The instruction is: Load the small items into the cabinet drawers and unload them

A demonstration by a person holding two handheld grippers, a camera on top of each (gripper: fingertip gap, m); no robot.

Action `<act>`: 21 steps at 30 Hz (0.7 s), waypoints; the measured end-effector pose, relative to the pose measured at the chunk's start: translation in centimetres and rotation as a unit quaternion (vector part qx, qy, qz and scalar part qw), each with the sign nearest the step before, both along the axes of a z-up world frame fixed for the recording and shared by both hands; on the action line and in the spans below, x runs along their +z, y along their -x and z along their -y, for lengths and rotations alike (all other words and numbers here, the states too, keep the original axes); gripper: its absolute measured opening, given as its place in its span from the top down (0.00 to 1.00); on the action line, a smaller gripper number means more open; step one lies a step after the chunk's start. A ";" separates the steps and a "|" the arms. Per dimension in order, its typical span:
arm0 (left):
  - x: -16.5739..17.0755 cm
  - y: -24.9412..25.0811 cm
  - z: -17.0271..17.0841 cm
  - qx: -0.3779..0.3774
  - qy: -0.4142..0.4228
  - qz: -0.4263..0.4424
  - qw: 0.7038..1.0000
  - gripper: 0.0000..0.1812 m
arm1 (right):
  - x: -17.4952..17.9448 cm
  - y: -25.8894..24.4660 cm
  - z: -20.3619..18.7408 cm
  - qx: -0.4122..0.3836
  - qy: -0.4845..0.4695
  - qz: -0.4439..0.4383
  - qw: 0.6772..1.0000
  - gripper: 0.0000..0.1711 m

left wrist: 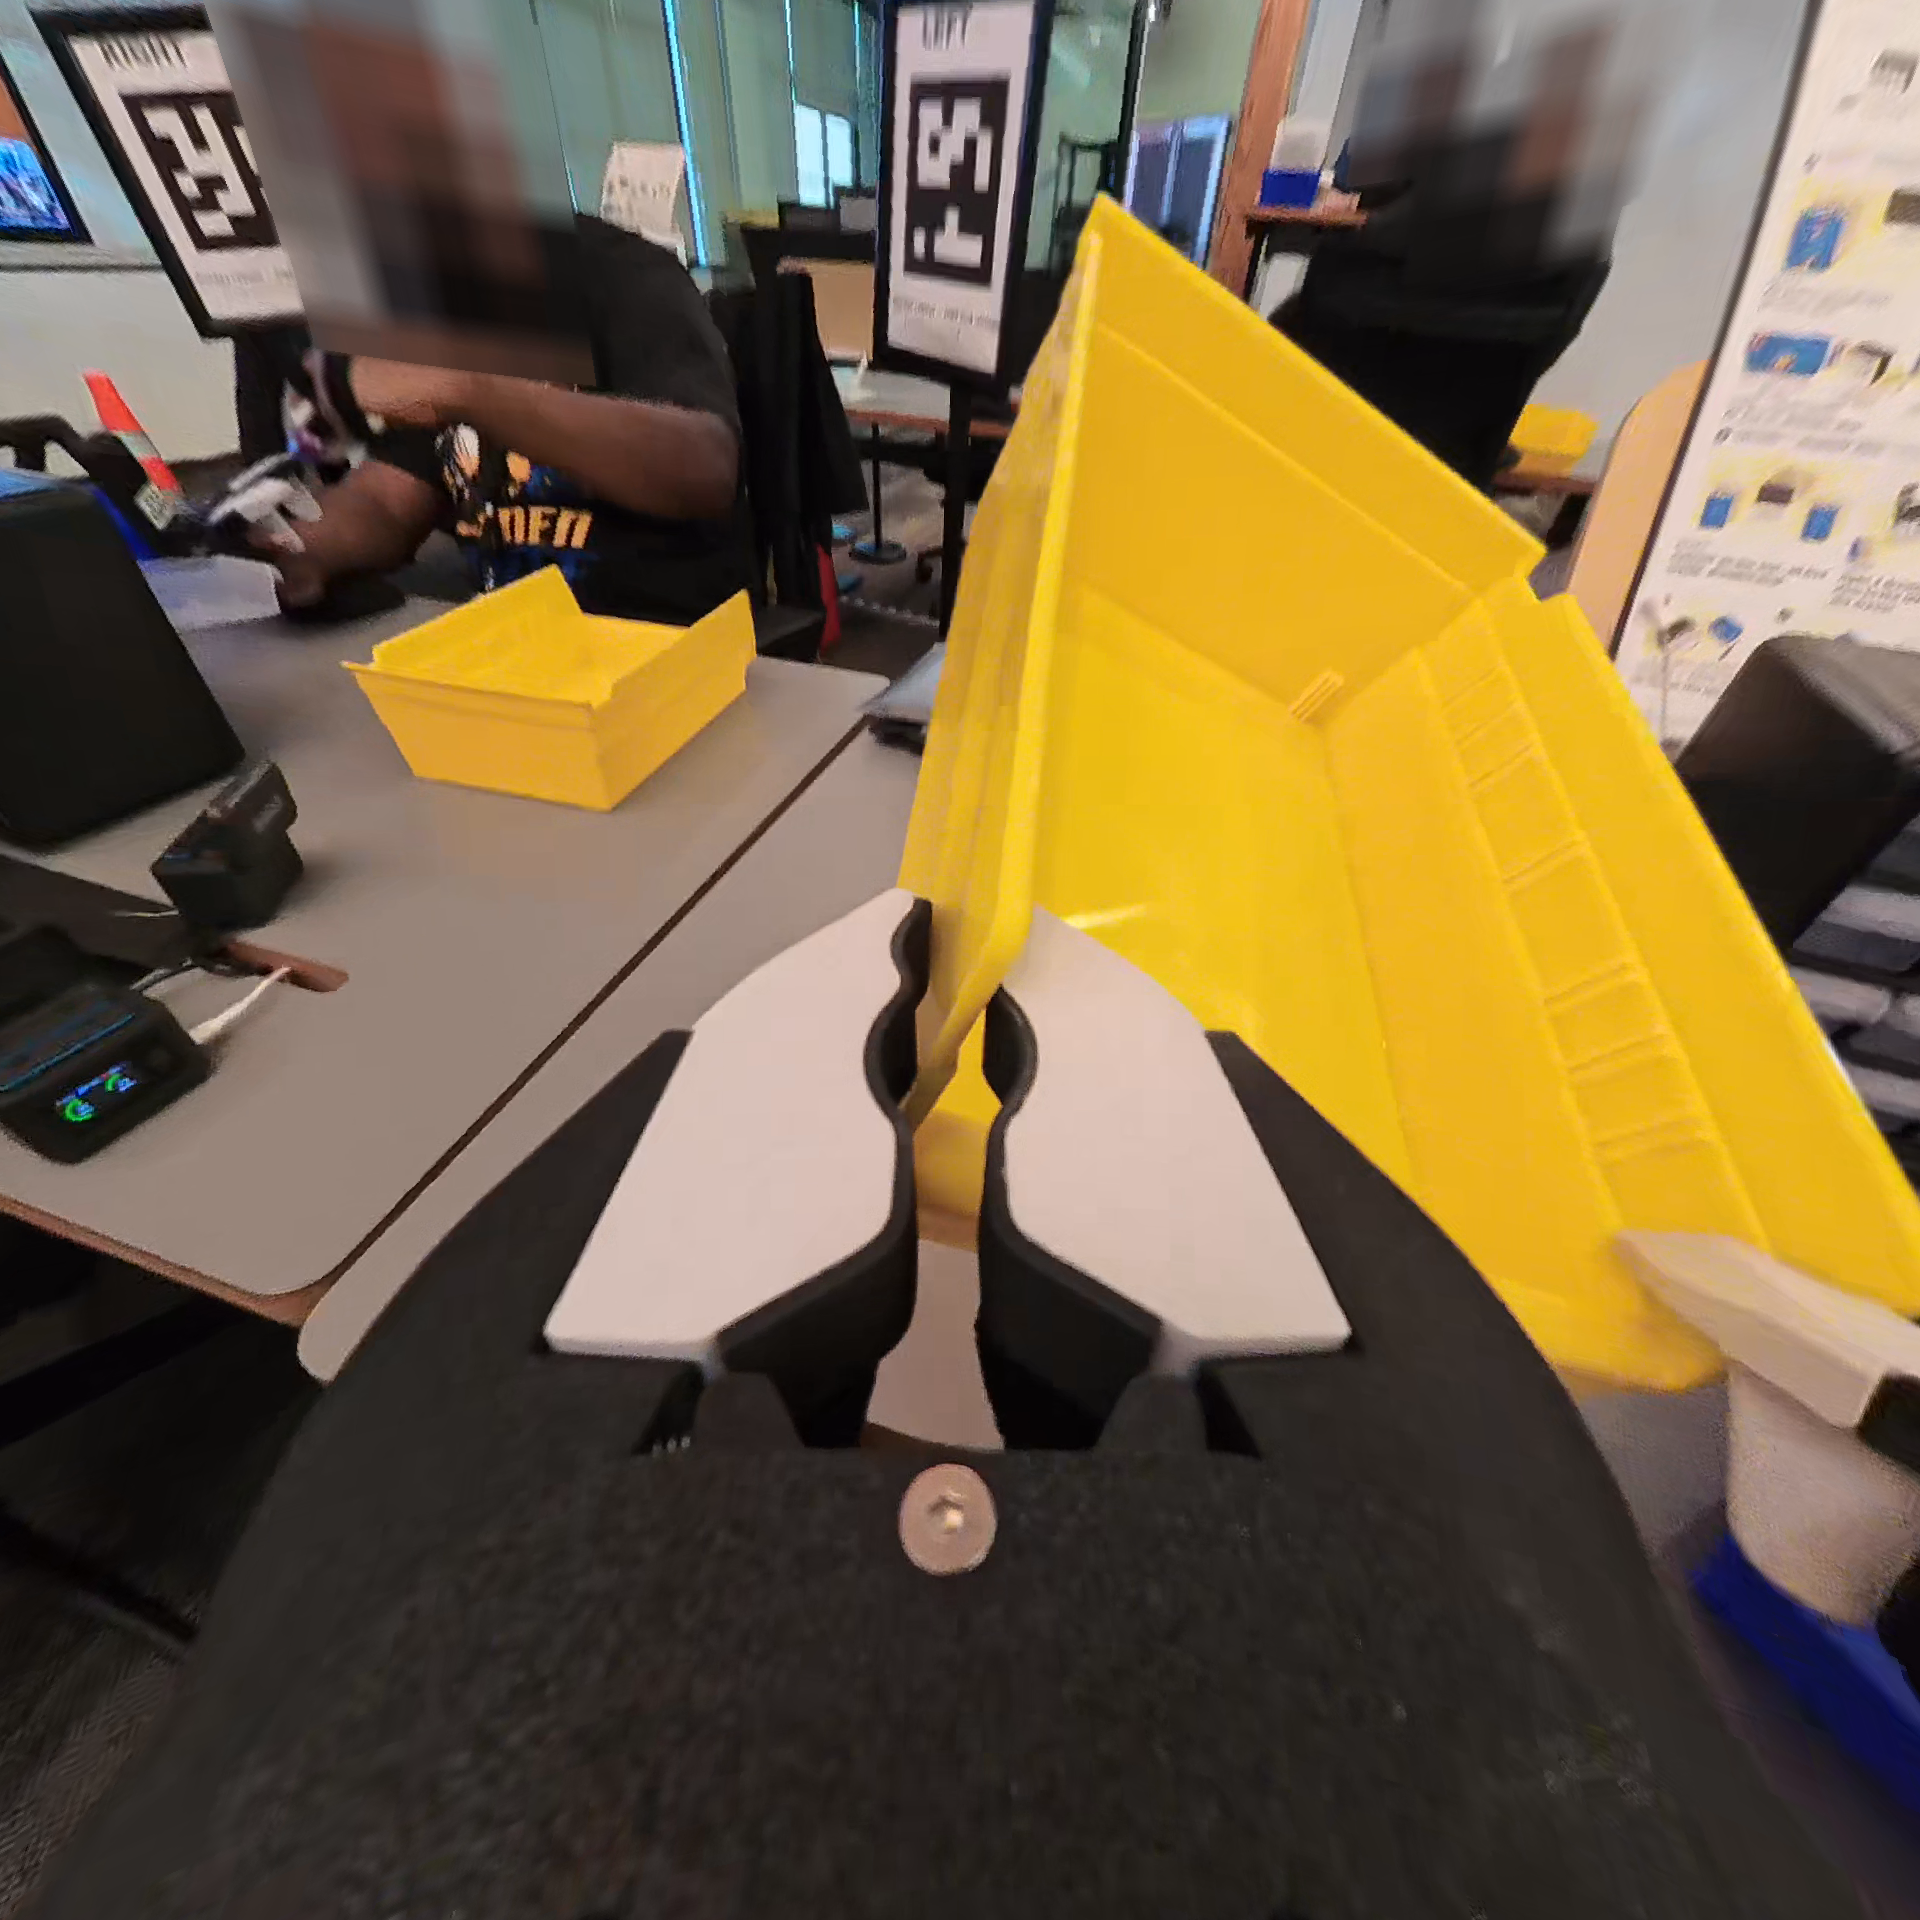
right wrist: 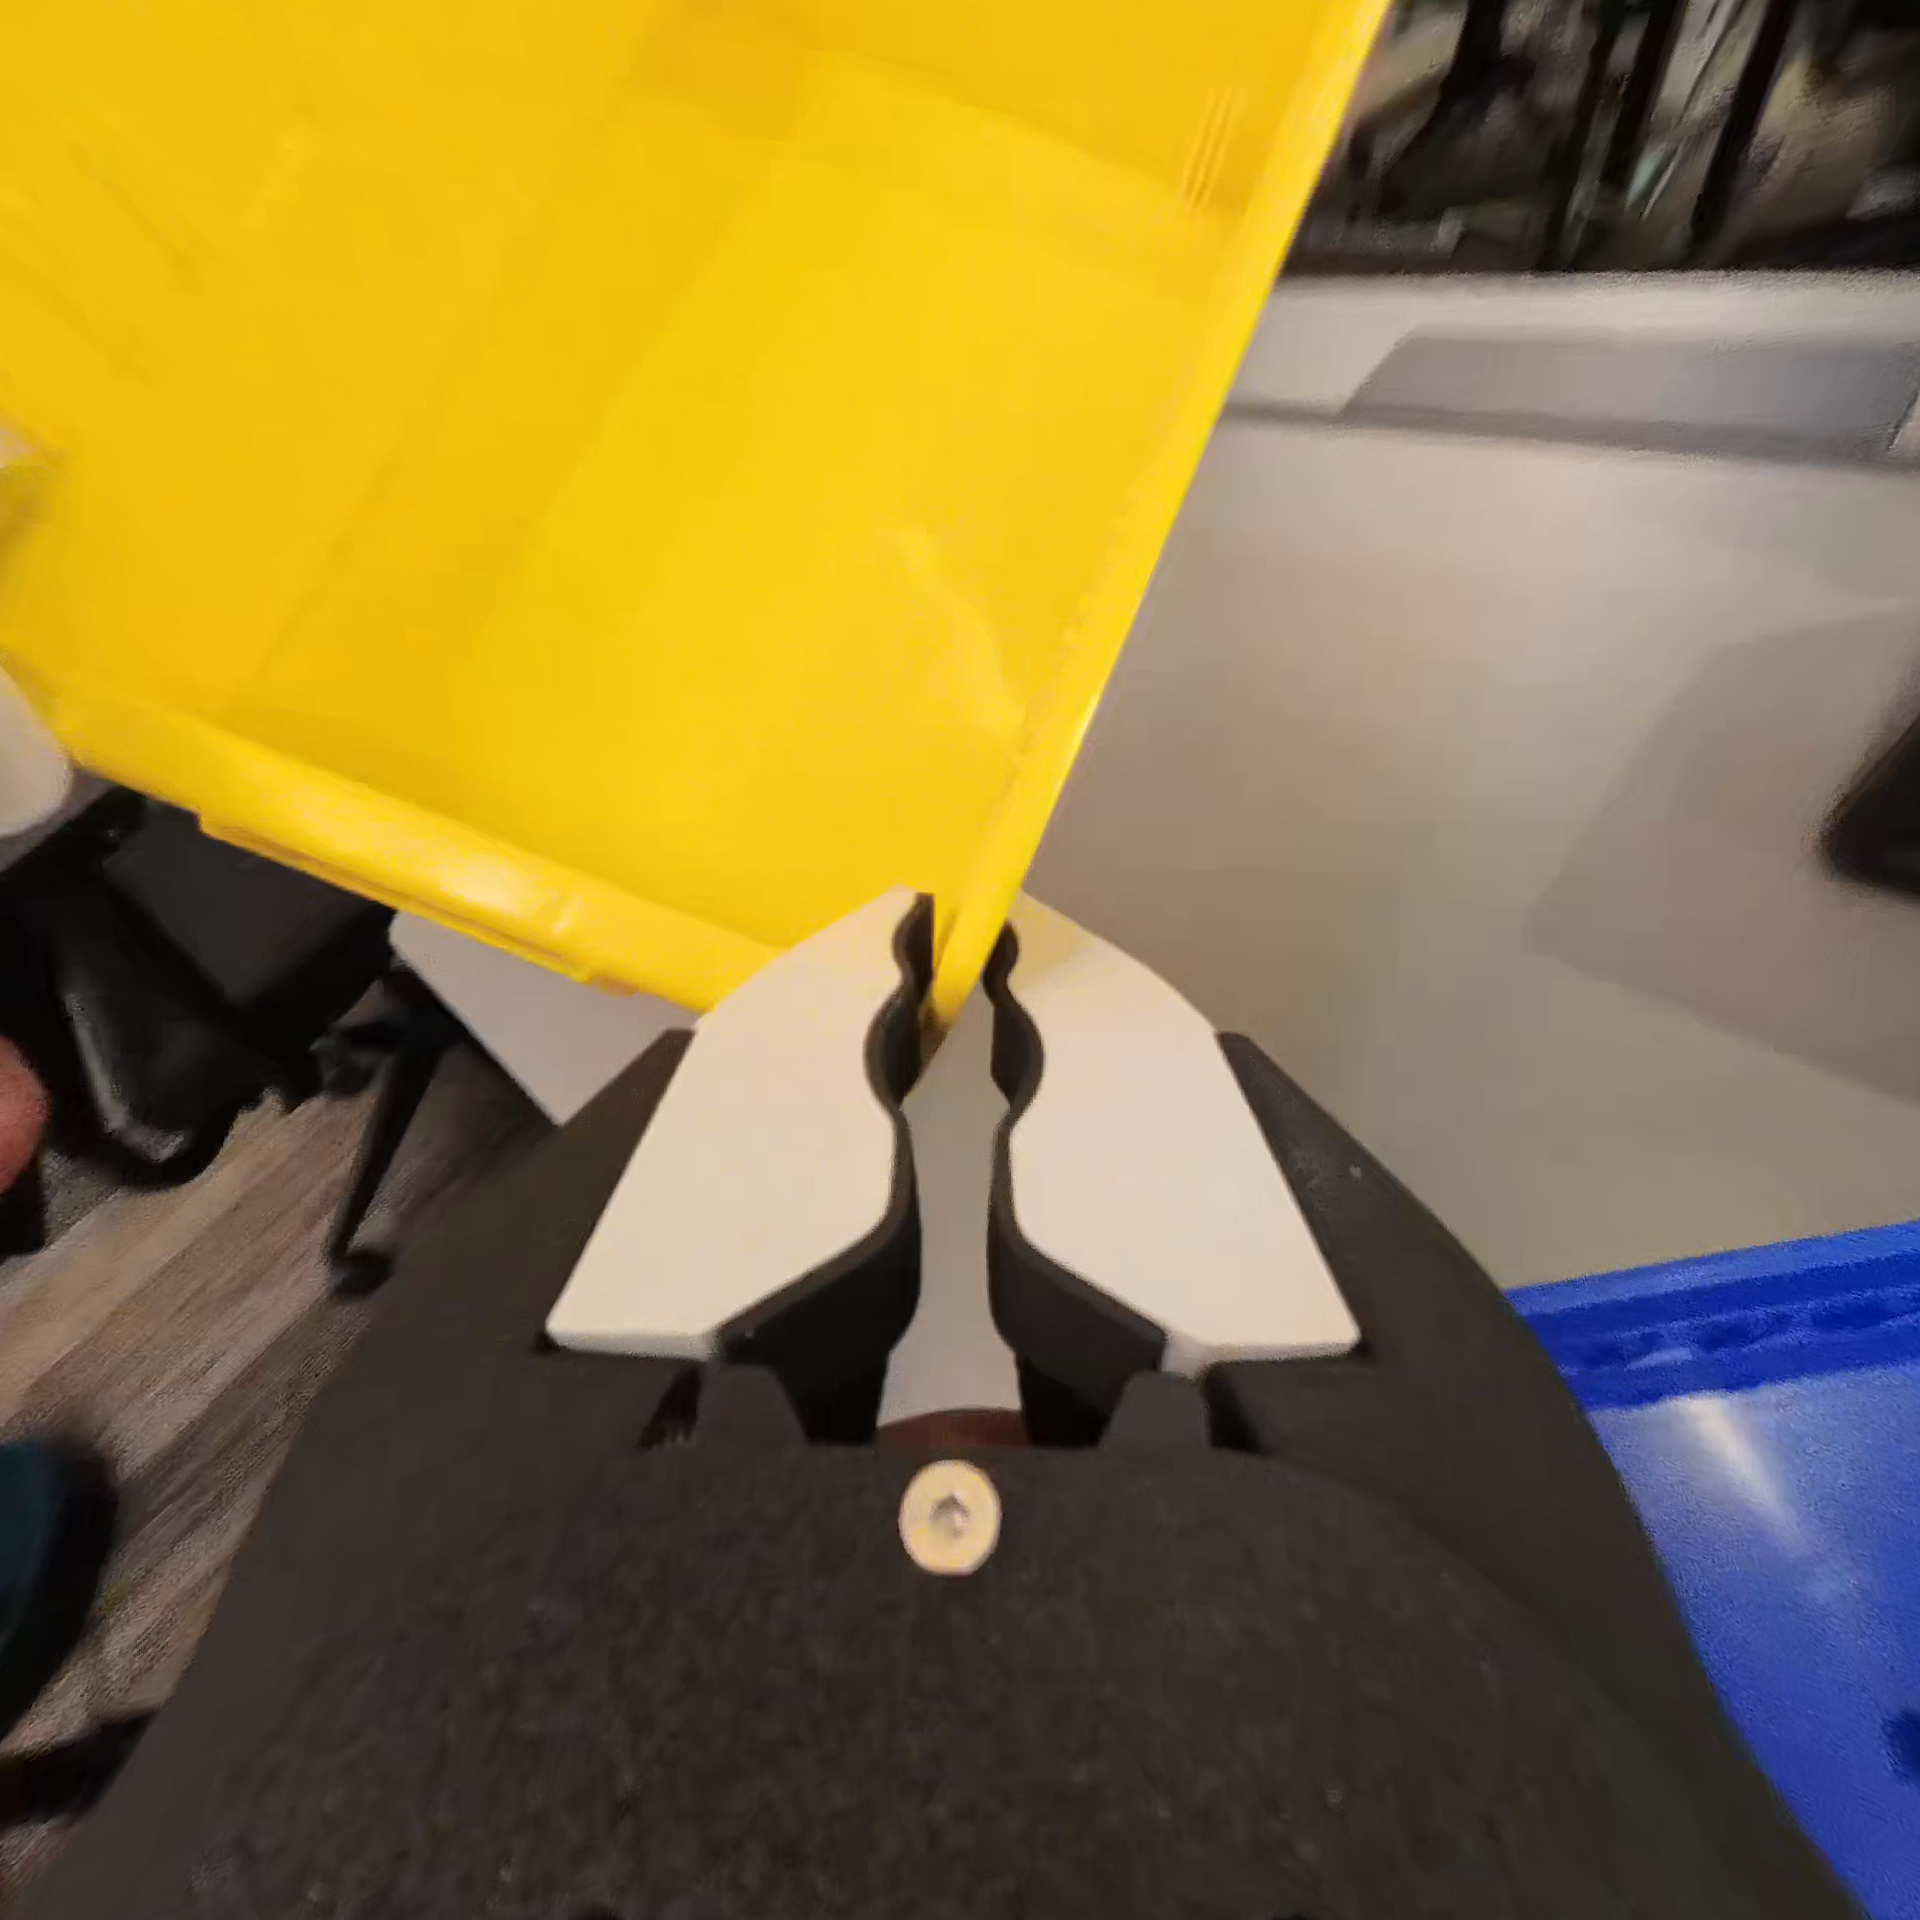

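Tipping a yellow drawer clear of the tabletop looks like the step in hand: the unloading half of the job, with the bin held up and canted steeply by both tools at once. The left tongs are pinching one thin side wall of the drawer, the wall's edge running from between the pads up toward 12 o'clock. The right tongs are likewise nipped onto a wall or rim at the drawer's corner, with the yellow body filling that view from 9 to 12 o'clock. In the left wrist view, a pale finger of the right tool shows at about 4 o'clock, against the drawer's lower edge.

The drawer's inside is open to the left wrist view and no small items show in it; whether they have been poured out cannot be told. A blue bin sits at 4 o'clock in the right wrist view, below the raised drawer, and may be where the contents go. A second yellow drawer rests on the tabletop at 10 o'clock, well apart.

Next, I judge, the drawer needs levelling and carrying back to its cabinet slot, which neither view shows. That calls for both grips to hold evenly, since each has only a thin plastic edge that could slip or twist.
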State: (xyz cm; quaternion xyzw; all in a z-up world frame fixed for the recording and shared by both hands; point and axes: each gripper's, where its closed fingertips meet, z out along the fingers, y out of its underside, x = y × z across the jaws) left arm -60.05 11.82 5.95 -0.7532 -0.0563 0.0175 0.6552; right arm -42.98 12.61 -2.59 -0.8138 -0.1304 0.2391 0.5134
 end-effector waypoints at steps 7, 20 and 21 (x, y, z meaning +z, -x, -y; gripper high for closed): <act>5.0 -9.3 -0.1 -0.043 -0.050 -0.078 0.995 0.99 | 10.7 -11.9 -0.7 -0.122 -0.180 0.012 0.976 0.97; 9.2 -51.7 2.5 -0.298 -0.115 -0.097 0.943 0.97 | 18.0 -54.1 9.9 -0.403 -0.204 0.107 0.886 0.99; 8.0 -55.1 3.1 -0.322 -0.108 -0.078 0.937 0.97 | 17.7 -57.1 11.1 -0.419 -0.200 0.127 0.877 0.99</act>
